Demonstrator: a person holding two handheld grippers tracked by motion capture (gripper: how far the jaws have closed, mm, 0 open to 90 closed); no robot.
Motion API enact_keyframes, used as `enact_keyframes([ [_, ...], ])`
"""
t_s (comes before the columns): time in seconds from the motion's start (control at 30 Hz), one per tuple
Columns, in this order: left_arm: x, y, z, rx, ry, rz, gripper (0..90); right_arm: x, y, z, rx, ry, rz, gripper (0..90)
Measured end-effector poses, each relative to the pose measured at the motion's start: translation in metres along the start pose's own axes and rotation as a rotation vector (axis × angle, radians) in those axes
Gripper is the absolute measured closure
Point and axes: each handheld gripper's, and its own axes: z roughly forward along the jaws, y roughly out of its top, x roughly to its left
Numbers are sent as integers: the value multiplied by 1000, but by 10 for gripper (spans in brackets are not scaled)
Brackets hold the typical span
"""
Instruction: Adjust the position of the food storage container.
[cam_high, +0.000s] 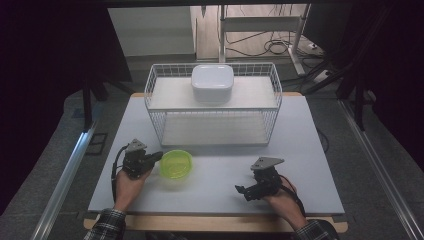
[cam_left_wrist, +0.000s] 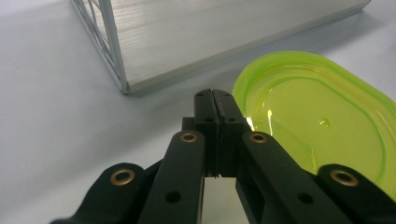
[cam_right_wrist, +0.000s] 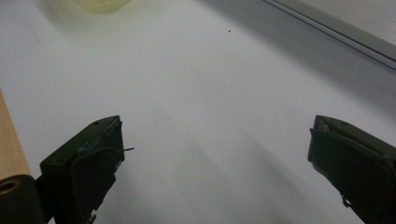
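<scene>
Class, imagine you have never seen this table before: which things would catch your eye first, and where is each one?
The bright green bowl stands out at once, sitting on the pale table just in front of the wire rack, with the shut left gripper right at its rim. Next comes the white lidded box on the rack's top shelf. The right gripper rests open on the table's near right part, apart from everything.

L black two-jaw claw in L hand: jaws pressed together, pointing right. R black claw: jaws wide apart, pointing left, held low.
</scene>
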Motion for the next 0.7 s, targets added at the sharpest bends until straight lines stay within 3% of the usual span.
enact_keyframes([
  [0.17, 6, -5, -1, 33, 30, 15, 898, 0, 0, 0, 1, 1, 1, 36],
  [0.47, 0, -15, 11, 136, -46, 47, 898, 0, -1, 0, 4, 0, -1, 36],
  [0.7, -6, -15, 21, 158, -86, 50, 899, 0, -1, 1, 9, -2, -2, 36],
])
